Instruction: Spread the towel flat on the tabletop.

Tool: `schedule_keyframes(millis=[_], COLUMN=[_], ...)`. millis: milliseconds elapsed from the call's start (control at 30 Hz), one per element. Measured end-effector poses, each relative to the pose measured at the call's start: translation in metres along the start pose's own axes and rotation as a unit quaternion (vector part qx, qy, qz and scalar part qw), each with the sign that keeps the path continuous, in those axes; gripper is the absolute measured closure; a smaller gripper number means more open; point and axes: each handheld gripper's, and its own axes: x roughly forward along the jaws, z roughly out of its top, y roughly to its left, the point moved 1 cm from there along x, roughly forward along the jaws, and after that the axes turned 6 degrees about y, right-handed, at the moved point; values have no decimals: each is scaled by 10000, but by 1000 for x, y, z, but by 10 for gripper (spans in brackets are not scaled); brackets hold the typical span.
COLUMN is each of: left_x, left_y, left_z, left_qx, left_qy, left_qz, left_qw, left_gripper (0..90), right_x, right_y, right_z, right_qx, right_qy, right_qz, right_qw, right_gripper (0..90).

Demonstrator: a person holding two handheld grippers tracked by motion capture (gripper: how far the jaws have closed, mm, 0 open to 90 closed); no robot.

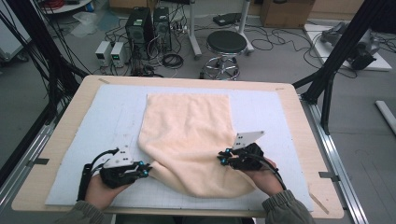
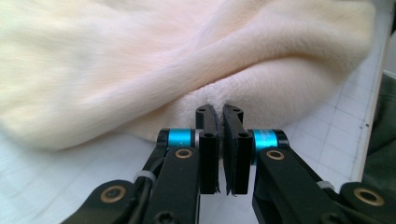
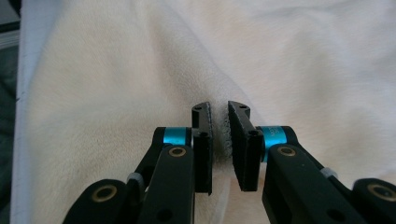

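Note:
A cream fleece cloth (image 1: 187, 135) lies on the pale gridded mat (image 1: 107, 112). Its far part is flat and its near part is bunched and rounded. My left gripper (image 1: 148, 171) sits at the cloth's near-left edge. In the left gripper view the jaws (image 2: 219, 112) are pressed nearly together with their tips in the edge of the cloth (image 2: 187, 60). My right gripper (image 1: 220, 158) is at the cloth's right side. In the right gripper view it (image 3: 219, 112) pinches a raised fold of the cloth (image 3: 303, 70) between its pads.
The mat covers most of a wooden table (image 1: 70, 121), with bare mat left and right of the cloth. On the floor beyond stand a black stool (image 1: 226, 44), computer towers (image 1: 140, 25) and cables. A black frame post (image 1: 336, 51) rises at the right.

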Motion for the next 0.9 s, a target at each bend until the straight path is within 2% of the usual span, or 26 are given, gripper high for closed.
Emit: schedule_keyframes(millis=[133,233,367,433,500,567,700,800,900], left_x=[-17,-19,-6,4,12,16,9,-3,-17], left_y=[14,19,30,42,53,59,54,48,35], left_z=[-2,1,12,16,19,19,17,15,10], left_qx=[-213,-259,-341,-550,-787,-915,-765,-680,-578], left_qy=[-175,-309,-279,-273,-257,-255,-316,-367,-484], left_qz=[147,147,241,333,345,292,334,398,277], left_qw=[9995,9991,9987,9976,9960,9951,9960,9962,9968], left_gripper=[855,856,856,855,854,842,696,625,592], right_x=[-5,-1,17,27,29,24,6,-5,-14], right_y=[-15,-27,-47,-57,-64,-63,-50,-36,-20], right_z=[7,12,14,13,10,10,9,4,-3], right_qx=[172,324,540,694,856,848,538,365,177], right_qy=[2,16,180,235,109,37,-123,-108,-158], right_qz=[-205,-312,-558,-563,-501,-441,-368,-304,-262], right_qw=[9996,9990,9968,9957,9950,9954,9978,9988,9994], right_gripper=[805,805,800,768,729,683,626,585,568])
